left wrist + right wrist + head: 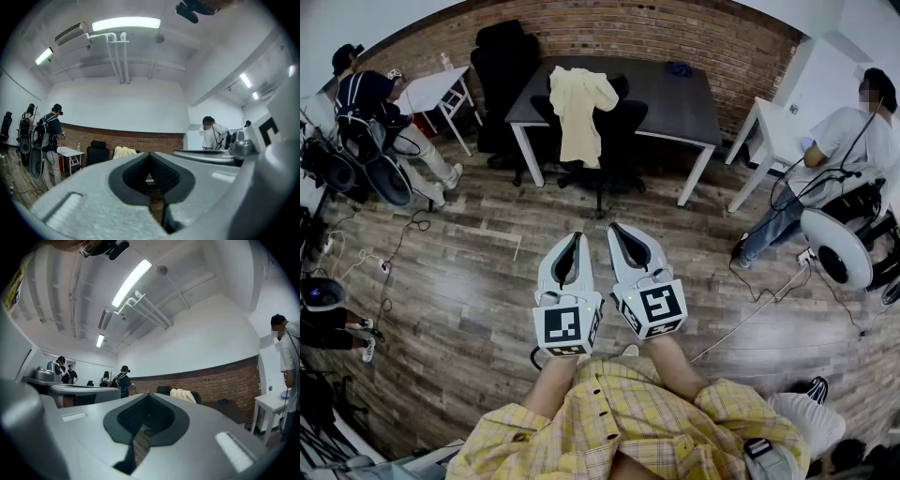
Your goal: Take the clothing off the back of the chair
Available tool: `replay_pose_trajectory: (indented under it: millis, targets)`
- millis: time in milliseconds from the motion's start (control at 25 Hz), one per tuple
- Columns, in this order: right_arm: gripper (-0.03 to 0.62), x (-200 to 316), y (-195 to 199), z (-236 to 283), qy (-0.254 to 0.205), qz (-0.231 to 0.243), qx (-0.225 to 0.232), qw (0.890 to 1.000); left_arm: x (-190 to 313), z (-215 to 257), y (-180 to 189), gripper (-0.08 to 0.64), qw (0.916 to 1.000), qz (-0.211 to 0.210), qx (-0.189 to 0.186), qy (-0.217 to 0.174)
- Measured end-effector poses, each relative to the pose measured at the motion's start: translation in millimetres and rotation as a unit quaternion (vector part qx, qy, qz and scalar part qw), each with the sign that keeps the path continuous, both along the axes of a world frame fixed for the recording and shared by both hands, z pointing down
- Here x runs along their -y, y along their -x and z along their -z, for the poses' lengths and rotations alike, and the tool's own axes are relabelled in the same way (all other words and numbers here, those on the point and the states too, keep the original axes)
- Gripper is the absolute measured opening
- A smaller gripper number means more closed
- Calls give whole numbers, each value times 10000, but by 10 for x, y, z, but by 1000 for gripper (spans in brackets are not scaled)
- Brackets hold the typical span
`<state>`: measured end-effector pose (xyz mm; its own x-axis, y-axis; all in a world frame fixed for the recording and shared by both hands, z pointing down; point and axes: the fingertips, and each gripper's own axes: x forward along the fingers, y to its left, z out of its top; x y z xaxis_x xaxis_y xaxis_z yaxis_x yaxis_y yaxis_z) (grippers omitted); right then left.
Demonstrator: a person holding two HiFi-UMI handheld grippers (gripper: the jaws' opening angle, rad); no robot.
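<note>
A pale yellow garment (578, 111) hangs over the back of a black office chair (614, 141) that is pushed against a dark table (675, 98). The same garment (123, 152) shows small and far off in the left gripper view, and the garment (183, 395) shows again in the right gripper view. My left gripper (576, 238) and right gripper (613, 229) are held side by side over the wooden floor, well short of the chair. Both are shut, tips together, with nothing in them.
A second black chair (502, 66) stands at the table's left end. White side tables (436, 89) (773, 127) flank it. A person (380, 117) stands at left and another person (834, 155) sits at right, with round white devices (836, 246) and cables (759, 309) on the floor.
</note>
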<state>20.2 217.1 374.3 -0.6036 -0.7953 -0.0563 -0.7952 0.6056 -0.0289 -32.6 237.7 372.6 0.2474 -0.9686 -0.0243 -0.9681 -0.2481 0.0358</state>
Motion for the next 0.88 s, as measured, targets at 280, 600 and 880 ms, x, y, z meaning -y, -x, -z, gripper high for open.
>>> replay_pose_trajectory:
  millis: [280, 600, 880]
  targets:
    - [0, 93, -110, 10, -125, 86, 52, 9999, 83, 7, -119, 0, 9999, 90, 83, -98]
    - [0, 91, -456, 126, -262, 222, 265, 9991, 87, 35, -378, 0, 9991, 343, 160, -187]
    - [0, 154, -657, 30, -222, 317, 302, 9988, 83, -59, -494, 0, 9975, 674, 163, -152]
